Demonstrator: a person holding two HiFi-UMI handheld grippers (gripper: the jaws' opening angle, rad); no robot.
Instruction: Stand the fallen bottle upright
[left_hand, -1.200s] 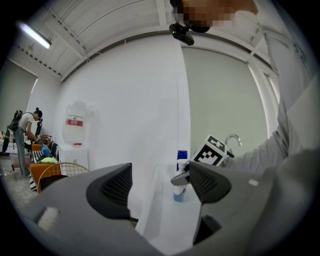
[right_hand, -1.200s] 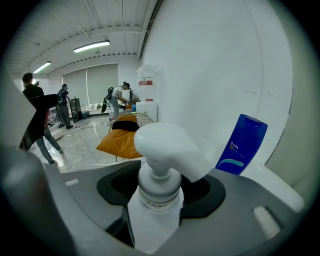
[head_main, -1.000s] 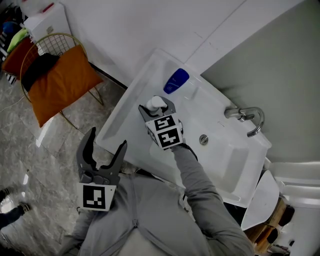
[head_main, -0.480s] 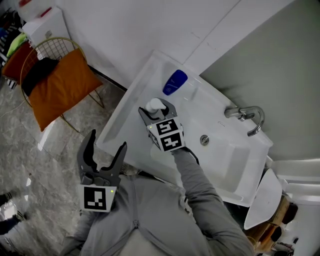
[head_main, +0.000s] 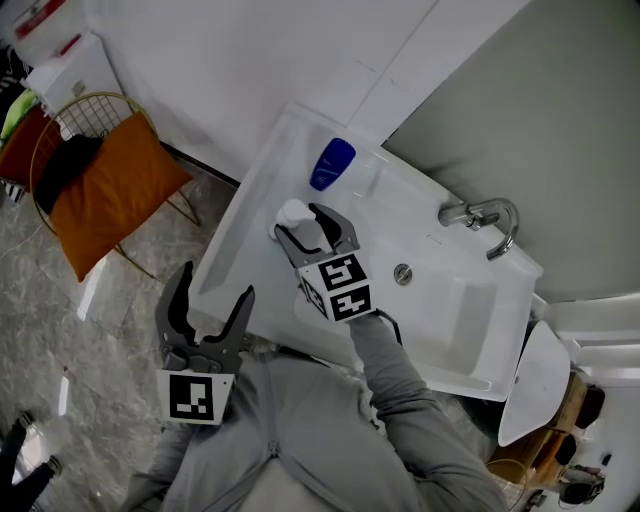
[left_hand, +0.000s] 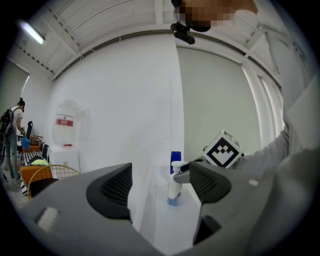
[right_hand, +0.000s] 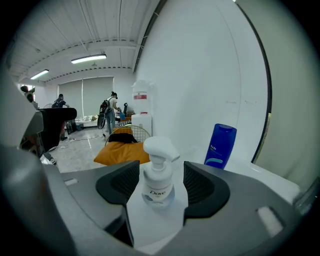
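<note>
Opening at the right gripper (head_main: 313, 232), with the white plastic pump bottle (right_hand: 158, 180) between the black jaws and a thin gap showing at each pad, so no pinch on it now. Stands upright on the flat rim of the white sink (head_main: 250, 215), base down, near the front corner and well apart from the dark blue flip-cap bottle (right_hand: 220, 145) farther along the same rim. Long axis vertical, pump head on top, spout turned toward the blue bottle's side.

Expect a stiff, smooth shell, slippery if wet, and probably light, though the fill level cannot be read here. Top-heavy around the pump head, so easy to tip with a nudge. Best taken across the round body below the collar, never by the spout.

Held off the sink's front edge, spread and empty: the left gripper (head_main: 210, 300).
</note>
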